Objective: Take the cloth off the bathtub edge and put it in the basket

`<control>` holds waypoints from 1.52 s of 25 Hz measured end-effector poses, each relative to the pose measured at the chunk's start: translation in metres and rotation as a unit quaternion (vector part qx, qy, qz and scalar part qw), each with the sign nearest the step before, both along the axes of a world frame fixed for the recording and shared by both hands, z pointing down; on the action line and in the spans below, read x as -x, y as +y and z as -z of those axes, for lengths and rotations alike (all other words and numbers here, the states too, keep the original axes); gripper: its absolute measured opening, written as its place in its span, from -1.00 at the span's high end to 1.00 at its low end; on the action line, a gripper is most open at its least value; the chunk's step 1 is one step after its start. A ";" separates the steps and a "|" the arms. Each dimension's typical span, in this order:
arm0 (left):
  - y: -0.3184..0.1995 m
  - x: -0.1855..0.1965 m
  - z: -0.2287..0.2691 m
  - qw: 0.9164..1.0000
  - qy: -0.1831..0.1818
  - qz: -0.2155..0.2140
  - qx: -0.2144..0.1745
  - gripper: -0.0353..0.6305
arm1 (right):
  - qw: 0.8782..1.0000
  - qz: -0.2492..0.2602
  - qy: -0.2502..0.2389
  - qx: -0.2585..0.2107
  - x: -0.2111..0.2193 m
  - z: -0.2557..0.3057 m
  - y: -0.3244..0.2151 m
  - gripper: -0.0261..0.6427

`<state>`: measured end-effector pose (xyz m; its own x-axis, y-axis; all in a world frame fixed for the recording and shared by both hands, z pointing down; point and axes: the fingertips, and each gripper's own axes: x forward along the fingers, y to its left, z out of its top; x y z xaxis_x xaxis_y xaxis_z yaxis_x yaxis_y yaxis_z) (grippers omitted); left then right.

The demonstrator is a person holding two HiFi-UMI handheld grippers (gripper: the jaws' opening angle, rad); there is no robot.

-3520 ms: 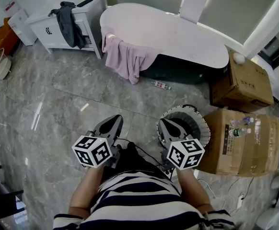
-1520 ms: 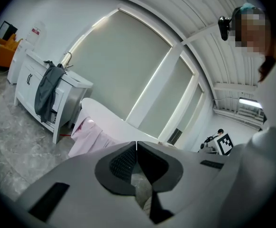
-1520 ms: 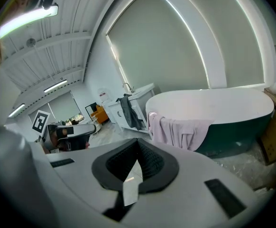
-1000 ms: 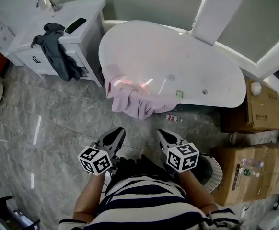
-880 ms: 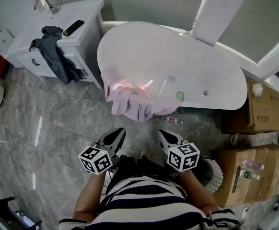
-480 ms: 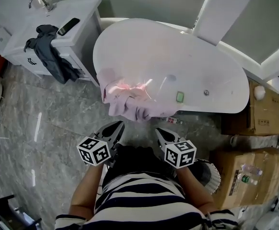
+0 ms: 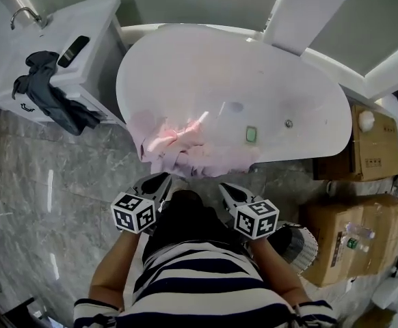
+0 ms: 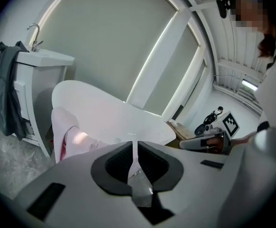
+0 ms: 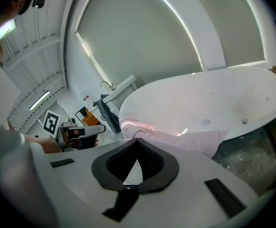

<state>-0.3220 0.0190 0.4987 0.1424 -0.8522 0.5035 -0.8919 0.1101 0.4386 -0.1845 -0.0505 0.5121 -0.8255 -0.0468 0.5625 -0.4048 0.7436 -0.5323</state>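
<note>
A pink cloth (image 7: pixel 178 149) hangs crumpled over the near rim of the white bathtub (image 7: pixel 254 74). My left gripper (image 7: pixel 163 179) is shut and empty, its tips just short of the cloth's lower edge. To its right, the right gripper (image 7: pixel 222 188) is also shut and empty, close below the cloth. The woven basket (image 7: pixel 297 244) stands on the floor at my right, partly hidden behind the right gripper's marker cube. From the left gripper (image 8: pixel 134 148), the cloth (image 8: pixel 68 139) lies ahead to the left. Past the right gripper (image 9: pixel 137 144), the cloth (image 9: pixel 180 139) spreads along the rim.
A white vanity (image 7: pixel 21 53) with a dark garment (image 7: pixel 48 101) draped over it stands left of the tub. Cardboard boxes (image 7: pixel 363 149) (image 7: pixel 346 238) sit at the right, by the basket. A small green object (image 7: pixel 251 134) lies inside the tub. The floor is grey marble.
The person has stepped closer to the tub. Both shut grippers now sit right below the cloth, and the basket has slid back to the right side.
</note>
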 end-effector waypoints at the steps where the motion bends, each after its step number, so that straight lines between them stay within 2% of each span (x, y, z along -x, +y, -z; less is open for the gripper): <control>1: -0.003 0.004 -0.003 1.000 -0.005 -0.010 0.005 0.82 | 1.000 -0.006 0.000 0.003 0.005 -0.001 -0.002 0.84; 5: -0.015 0.013 -0.020 0.998 -0.008 -0.050 0.024 0.73 | 1.000 -0.023 0.015 0.001 0.019 -0.008 -0.011 0.84; 9: -0.021 0.028 -0.033 0.998 0.002 -0.056 0.041 0.66 | 0.998 -0.047 0.032 0.003 0.030 -0.019 -0.016 0.84; 11: -0.025 0.038 -0.037 0.997 -0.011 -0.055 0.050 0.60 | 0.997 -0.065 0.040 -0.003 0.034 -0.024 -0.021 0.84; 16: -0.028 0.068 -0.047 0.993 -0.068 -0.058 0.076 0.50 | 0.992 -0.114 0.055 -0.016 0.040 -0.038 -0.033 0.84; 19: -0.024 0.085 -0.050 0.992 -0.062 -0.052 0.093 0.48 | 0.988 -0.140 0.065 -0.011 0.042 -0.046 -0.032 0.84; 22: -0.028 0.092 -0.051 0.991 -0.061 -0.075 0.097 0.47 | 0.984 -0.160 0.075 -0.004 0.045 -0.053 -0.035 0.83; 27: -0.035 0.092 -0.052 0.987 -0.065 -0.109 0.102 0.46 | 0.978 -0.183 0.099 0.016 0.037 -0.065 -0.037 0.55; 33: -0.041 0.087 -0.055 0.986 -0.075 -0.094 0.116 0.43 | 0.972 -0.201 0.120 0.032 0.020 -0.087 -0.056 0.25; 38: -0.046 0.077 -0.053 0.984 -0.092 -0.090 0.122 0.42 | 0.965 -0.209 0.157 0.006 0.011 -0.106 -0.082 0.13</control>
